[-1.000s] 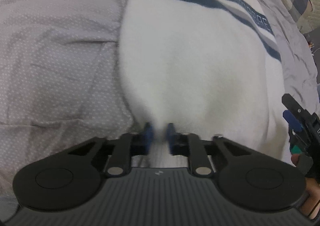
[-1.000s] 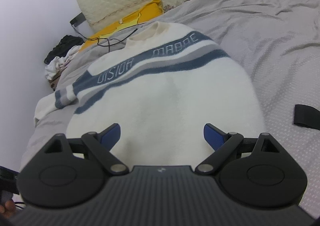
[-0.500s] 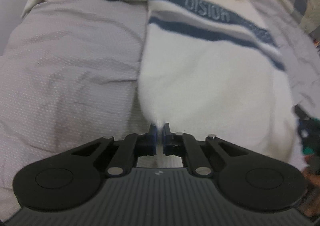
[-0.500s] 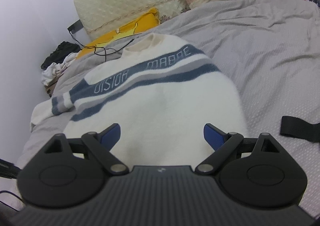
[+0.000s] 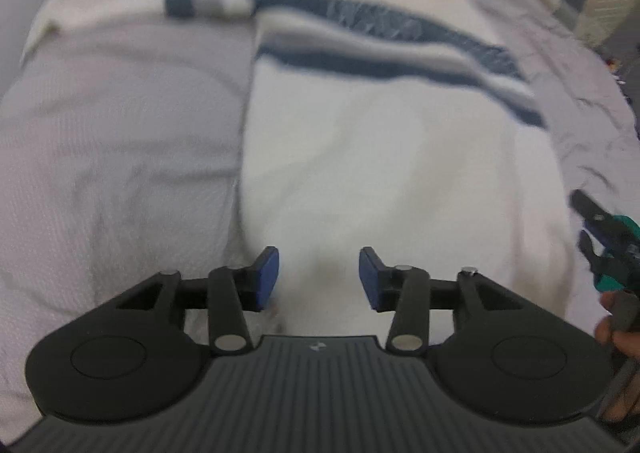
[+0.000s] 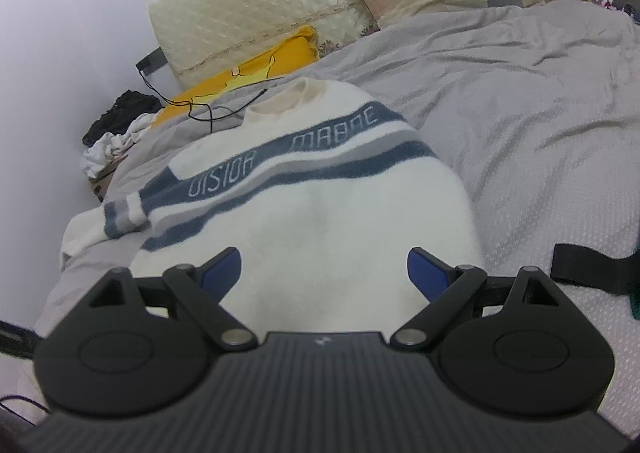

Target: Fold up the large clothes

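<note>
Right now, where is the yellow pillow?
In the right wrist view, the yellow fabric pillow lies upper left on the bed, against the cream quilted headboard, just beyond the white striped sweater's collar.

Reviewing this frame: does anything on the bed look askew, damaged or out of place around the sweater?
Slightly. The white sweater lies flat on the grey bedspread, but one striped sleeve sticks out sideways, unfolded. A black cable trails across the bedspread by the collar. No damage or spills show.
</note>
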A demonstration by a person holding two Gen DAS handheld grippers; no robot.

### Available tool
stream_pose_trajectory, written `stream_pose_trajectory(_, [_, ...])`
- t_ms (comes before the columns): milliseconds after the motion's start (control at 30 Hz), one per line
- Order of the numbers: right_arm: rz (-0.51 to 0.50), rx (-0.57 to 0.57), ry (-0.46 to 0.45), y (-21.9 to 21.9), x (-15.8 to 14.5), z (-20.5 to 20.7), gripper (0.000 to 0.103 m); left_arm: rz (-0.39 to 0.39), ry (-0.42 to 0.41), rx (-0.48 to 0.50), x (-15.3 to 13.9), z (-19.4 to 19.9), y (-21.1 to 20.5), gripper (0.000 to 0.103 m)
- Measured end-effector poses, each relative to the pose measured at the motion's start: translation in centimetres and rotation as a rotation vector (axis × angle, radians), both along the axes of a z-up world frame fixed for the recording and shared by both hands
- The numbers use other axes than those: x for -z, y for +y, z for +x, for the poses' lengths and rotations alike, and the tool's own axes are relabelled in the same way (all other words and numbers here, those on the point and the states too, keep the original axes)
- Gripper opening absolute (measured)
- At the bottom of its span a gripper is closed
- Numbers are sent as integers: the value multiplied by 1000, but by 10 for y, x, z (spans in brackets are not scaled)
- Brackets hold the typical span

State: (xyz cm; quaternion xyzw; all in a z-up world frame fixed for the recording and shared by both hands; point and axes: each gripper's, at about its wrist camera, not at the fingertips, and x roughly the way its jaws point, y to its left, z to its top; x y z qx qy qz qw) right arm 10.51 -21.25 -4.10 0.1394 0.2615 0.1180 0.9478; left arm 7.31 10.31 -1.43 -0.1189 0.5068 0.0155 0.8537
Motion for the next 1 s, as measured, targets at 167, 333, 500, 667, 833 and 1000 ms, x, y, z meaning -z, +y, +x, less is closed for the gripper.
stream_pose_trajectory(167, [-16, -4, -28, 0, -6, -3, 92, 24, -149, 64, -45, -10, -30, 53])
stream_pose_trajectory(333, [-27, 3, -69, -4, -14, -7, 92, 23, -308, 101, -82, 0, -64, 53])
stream_pose_trajectory(500, [-40, 24, -112, -13, -20, -11, 92, 54, -447, 137, -84, 26, -106, 53])
stream_pose_trajectory(667, [-54, 40, -138, -23, -23, -11, 92, 64, -500, 152, -64, 54, -134, 53])
stream_pose_trajectory(833, [-68, 58, -160, -25, -23, -5, 92, 68, -505, 156, -28, 68, -130, 53])
stream_pose_trajectory(1000, [-64, 69, -154, -23, -19, 17, 92, 75, -469, 159, 5, 81, -107, 53])
